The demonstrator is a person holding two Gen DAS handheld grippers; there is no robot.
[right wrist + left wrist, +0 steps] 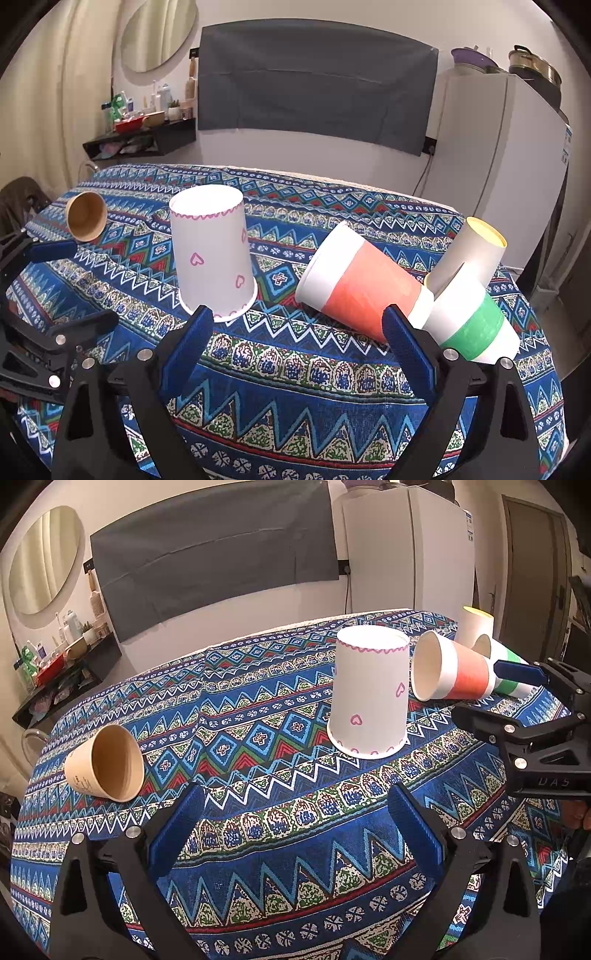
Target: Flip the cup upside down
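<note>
A white cup with pink hearts (369,698) stands upside down on the patterned tablecloth (258,709); it also shows in the right wrist view (212,254). A brown cup (107,764) lies on its side at the left (86,220). A red-banded cup (452,672) (360,280) and a green-banded cup (508,668) (472,321) lie on their sides at the right. A white cup with a yellow inside (476,626) (469,254) stands behind them. My left gripper (295,812) is open and empty, short of the heart cup. My right gripper (297,332) is open and empty, between the heart cup and the red-banded cup.
A white fridge (406,550) stands behind the table at the right. A grey covered panel (314,85) hangs on the back wall. A black shelf with bottles (144,136) is at the left, under a round mirror (46,559). The table's front edge is close below both grippers.
</note>
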